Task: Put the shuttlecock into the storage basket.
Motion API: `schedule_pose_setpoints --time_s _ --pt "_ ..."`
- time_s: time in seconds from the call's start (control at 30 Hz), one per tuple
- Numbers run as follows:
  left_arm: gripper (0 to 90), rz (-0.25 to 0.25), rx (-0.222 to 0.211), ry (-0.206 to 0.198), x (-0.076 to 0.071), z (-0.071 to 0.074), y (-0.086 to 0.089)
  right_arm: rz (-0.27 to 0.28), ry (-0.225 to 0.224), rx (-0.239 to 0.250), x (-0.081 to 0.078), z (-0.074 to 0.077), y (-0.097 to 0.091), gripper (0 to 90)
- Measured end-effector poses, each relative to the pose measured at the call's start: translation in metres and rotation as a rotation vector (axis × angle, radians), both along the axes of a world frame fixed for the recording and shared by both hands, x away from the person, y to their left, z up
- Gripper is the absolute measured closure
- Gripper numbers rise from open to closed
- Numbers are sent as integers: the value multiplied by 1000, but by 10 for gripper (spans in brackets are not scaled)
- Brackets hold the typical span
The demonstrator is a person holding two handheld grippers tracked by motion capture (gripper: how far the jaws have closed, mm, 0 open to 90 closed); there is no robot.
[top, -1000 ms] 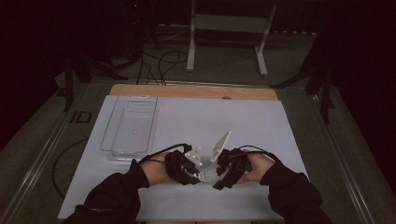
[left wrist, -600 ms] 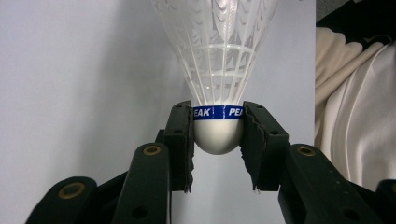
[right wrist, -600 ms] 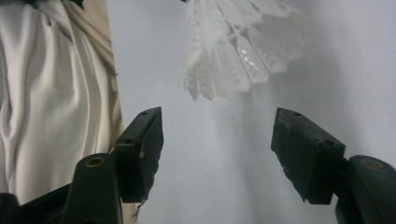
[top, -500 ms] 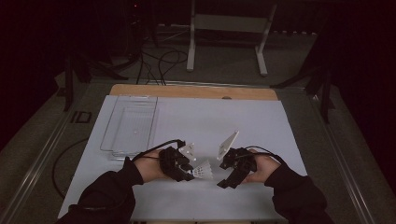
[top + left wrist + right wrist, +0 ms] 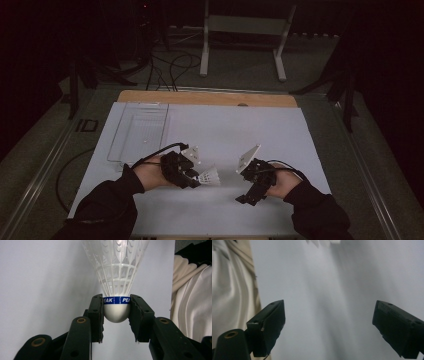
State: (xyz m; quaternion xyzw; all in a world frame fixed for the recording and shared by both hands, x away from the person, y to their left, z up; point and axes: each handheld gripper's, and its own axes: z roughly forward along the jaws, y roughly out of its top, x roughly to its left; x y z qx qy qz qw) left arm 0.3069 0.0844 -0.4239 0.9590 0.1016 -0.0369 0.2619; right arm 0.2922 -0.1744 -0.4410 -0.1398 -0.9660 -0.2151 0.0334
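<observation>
The jaws of the left gripper [image 5: 116,315] clamp the white rounded cork of a shuttlecock [image 5: 115,277], pads pressing just below its blue band, the feathered skirt fanning away toward twelve o'clock. From above, the shuttlecock [image 5: 210,176] points toward three o'clock, low over the white bench [image 5: 225,125]. The right gripper [image 5: 328,322] has just been opening; its jaws stand wide with nothing between them. A clear tray [image 5: 117,145] lies at ten o'clock, well apart.

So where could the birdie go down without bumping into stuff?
The white sheet is bare between the clear tray and its right edge, and in the gap between the left tongs, holding the birdie, and the right tongs.
</observation>
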Motion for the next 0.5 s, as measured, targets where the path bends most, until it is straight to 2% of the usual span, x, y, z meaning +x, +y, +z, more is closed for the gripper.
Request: schedule_pose_setpoints --time_s 0.1,0.17,0.27,0.33,0.5 --pt "659 11 -6 5 1 3 3 10 -12 -2 -1 -3 -2 107" --pt "659 19 -9 7 3 6 6 11 -10 15 -1 -4 -4 106" --pt "659 26 -2 5 6 11 10 26 -34 34 -3 -6 -7 107" --pt "659 29 3 4 7 14 12 26 -70 50 -5 -6 -9 107" --pt "659 34 -1 7 11 22 20 17 -90 73 -5 -7 -14 107"
